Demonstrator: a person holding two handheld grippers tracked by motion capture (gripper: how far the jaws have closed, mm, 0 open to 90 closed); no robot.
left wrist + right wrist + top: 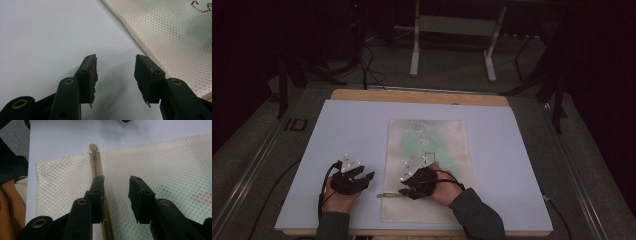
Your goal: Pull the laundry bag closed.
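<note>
On the white table point(337, 125) lies a flat mesh bag point(428, 150), cream netting with something greenish showing through, sitting roughly in the middle and a bit toward the person's side. Its zipper point(96, 167) runs across the near end, with the pull tab point(93, 147) poking just past the bag's left edge. So the right gripper point(408, 190) hovers right over that zipper line, jaws apart with nothing pinched between them, one jaw sitting above the zipper tape. Meanwhile the left gripper point(362, 176) is parked just beside the bag's left edge, over bare table, jaws spread and empty too.
</note>
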